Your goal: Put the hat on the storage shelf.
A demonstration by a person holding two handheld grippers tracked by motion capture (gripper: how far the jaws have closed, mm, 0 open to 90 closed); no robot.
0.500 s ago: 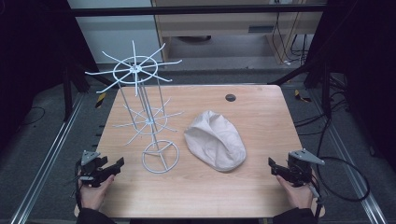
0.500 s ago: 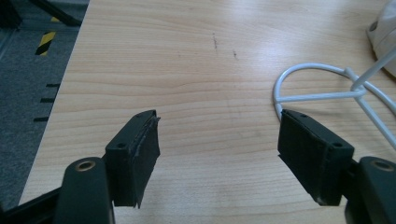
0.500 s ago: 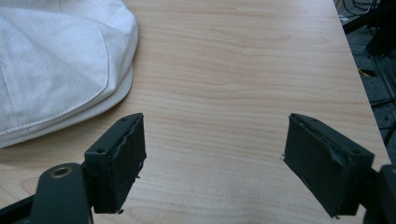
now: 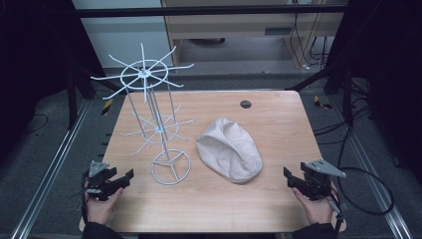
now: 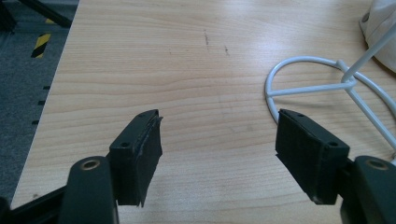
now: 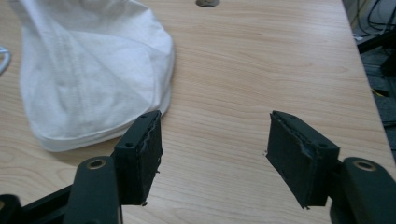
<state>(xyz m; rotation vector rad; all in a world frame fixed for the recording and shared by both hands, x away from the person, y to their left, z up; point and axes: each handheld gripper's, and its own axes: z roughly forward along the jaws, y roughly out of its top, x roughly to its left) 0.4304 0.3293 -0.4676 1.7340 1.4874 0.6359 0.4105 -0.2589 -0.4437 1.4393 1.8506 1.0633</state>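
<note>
**Resting cap and wire rack on wooden table, both grippers idle**

Lying flat on the table (image 4: 278,209), a pale cream cloth cap (image 4: 230,151) sits just right of the rack's base ring. Cap: soft woven fabric, rumpled crown with folds and seams, rounded outline, stitched edge band seen in the right gripper view (image 6: 88,70). No brand, label or writing can be read on it.

Rack (image 4: 158,130): white wire, upright, round base ring with spokes, two tiers of radiating prongs, the larger tier at the top. Nothing hangs on it. Its base ring shows in the left gripper view (image 5: 327,88), ahead and to the right of the jaws.

Hole (image 4: 245,104): small, dark, round, in the table beyond the cap, well apart from the rack.

Left gripper (image 4: 125,176): held in a hand (image 4: 101,206) near the table's front edge, left of the rack's base; jaws spread wide, empty.

Right gripper (image 4: 288,176): held in a hand (image 4: 316,209), right of the cap, far from the rack; jaws spread wide, empty, the cap's edge near one jaw but apart.
</note>
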